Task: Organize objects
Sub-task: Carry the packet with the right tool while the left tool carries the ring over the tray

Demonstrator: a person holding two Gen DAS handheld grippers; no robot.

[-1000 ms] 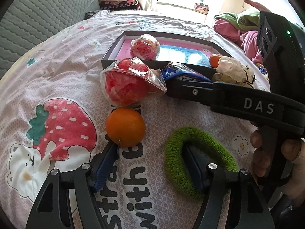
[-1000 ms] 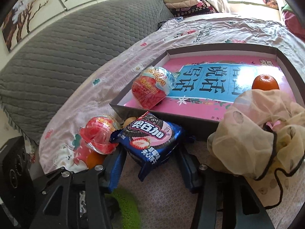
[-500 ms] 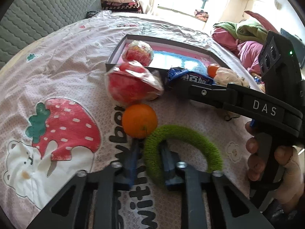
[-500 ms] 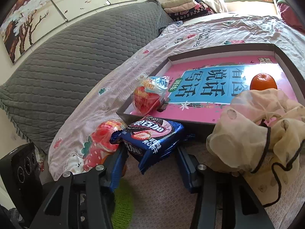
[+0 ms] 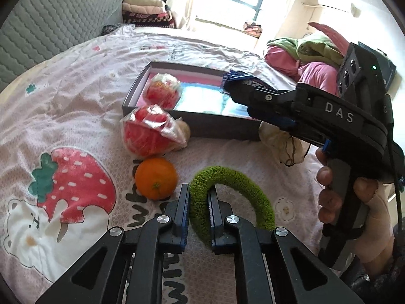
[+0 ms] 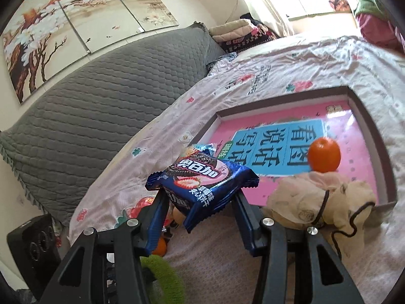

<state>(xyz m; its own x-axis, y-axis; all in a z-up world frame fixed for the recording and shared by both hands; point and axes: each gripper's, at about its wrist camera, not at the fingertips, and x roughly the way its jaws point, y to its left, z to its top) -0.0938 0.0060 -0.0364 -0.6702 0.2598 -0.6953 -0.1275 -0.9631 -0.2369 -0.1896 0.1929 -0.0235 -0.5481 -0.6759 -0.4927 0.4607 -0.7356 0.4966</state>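
Observation:
My left gripper [image 5: 198, 197] is shut on the green fuzzy ring [image 5: 235, 195], which lies on the bed sheet. An orange [image 5: 155, 181] sits just left of it, with a red wrapped snack [image 5: 149, 134] behind. My right gripper [image 6: 200, 197] is shut on a blue cookie packet [image 6: 202, 179] and holds it raised near the front edge of the dark box [image 6: 364, 136]. The packet [image 5: 243, 82] and right gripper also show in the left wrist view. Inside the box are another orange [image 6: 324, 158] and a red wrapped snack [image 5: 163, 91].
A beige mesh pouch with a black cord [image 6: 321, 202] lies against the box front. The grey quilted headboard [image 6: 88, 116] runs along the left. Folded blankets [image 5: 149, 12] and piled clothes [image 5: 303, 55] lie at the far end of the bed.
My left gripper has closed on the green ring. My right gripper has lifted the blue cookie packet off the sheet and toward the box.

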